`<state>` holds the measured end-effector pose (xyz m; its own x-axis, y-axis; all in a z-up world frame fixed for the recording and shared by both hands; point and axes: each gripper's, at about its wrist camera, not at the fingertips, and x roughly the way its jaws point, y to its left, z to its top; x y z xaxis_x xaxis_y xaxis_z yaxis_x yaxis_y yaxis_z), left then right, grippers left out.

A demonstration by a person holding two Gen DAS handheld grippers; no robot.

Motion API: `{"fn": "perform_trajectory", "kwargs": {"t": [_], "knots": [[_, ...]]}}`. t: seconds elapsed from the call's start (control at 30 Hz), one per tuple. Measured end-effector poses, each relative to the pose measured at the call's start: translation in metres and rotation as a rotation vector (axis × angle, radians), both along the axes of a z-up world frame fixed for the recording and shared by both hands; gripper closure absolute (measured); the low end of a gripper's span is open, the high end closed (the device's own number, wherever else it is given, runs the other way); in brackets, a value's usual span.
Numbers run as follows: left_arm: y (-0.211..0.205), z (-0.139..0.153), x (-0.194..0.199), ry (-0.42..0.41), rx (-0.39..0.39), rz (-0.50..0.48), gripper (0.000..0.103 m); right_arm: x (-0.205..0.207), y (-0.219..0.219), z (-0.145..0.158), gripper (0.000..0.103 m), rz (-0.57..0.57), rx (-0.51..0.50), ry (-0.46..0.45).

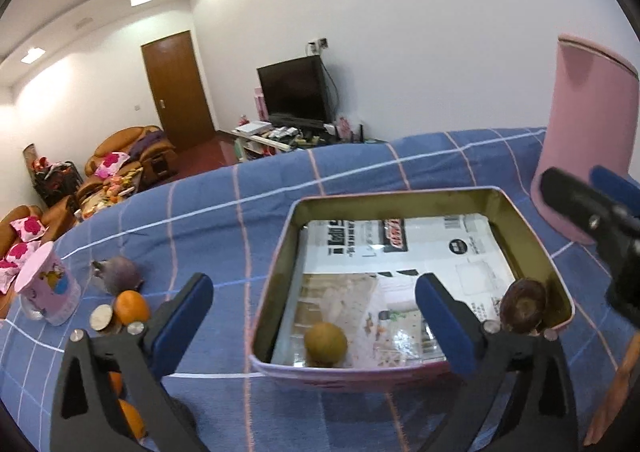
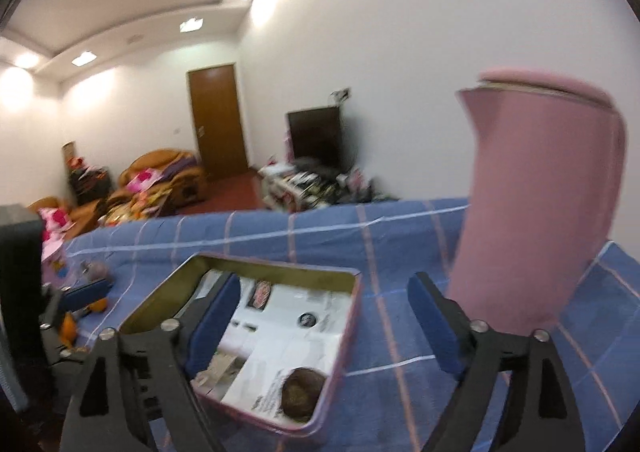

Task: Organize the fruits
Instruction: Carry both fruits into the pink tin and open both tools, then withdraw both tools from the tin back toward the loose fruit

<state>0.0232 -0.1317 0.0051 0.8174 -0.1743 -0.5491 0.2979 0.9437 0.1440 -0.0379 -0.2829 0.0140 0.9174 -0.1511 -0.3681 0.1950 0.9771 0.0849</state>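
Left gripper (image 1: 316,316) and right gripper (image 2: 324,324) both stood wide open, empty, above the tin tray (image 1: 280,252); two fruits lay inside.

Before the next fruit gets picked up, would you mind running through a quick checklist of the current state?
1. Left hand-held gripper open and empty: ok.
2. Right hand-held gripper open and empty: ok.
3. Tin tray has free space: ok; only a yellow-brown fruit and a dark brown fruit lie inside.
4. Fruit left outside: not ok; an orange and a purple fruit sit on the blue cloth.
5. Pink cup near the loose fruit: upright, ok.
6. Tall pink container clear of the right hand-held gripper: cannot tell.
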Motion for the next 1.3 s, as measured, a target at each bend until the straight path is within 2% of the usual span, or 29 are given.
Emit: {"fn": "perform_trajectory", "kwargs": {"t": [0.2, 0.43, 0.73, 0.97, 1.3], "knots": [[0.010, -0.006, 0.007, 0.026, 0.018, 0.042, 0.000, 0.006, -0.005, -0.010, 0.015, 0.001, 0.054, 0.047], [0.027, -0.004, -0.004, 0.018, -0.001, 0.049, 0.000, -0.004, 0.014, -0.008, 0.015, -0.018, -0.046, -0.002], [0.050, -0.006, -0.013, 0.013, 0.002, 0.066, 0.000, -0.007, 0.031, -0.009, 0.015, 0.000, -0.025, 0.015], [0.077, -0.009, -0.011, 0.042, -0.037, 0.086, 0.000, -0.008, 0.049, -0.010, 0.015, 0.011, -0.013, 0.011], [0.130, -0.012, -0.006, 0.099, -0.080, 0.119, 0.000, -0.001, 0.096, -0.015, 0.015, 0.135, -0.015, 0.077]]}}
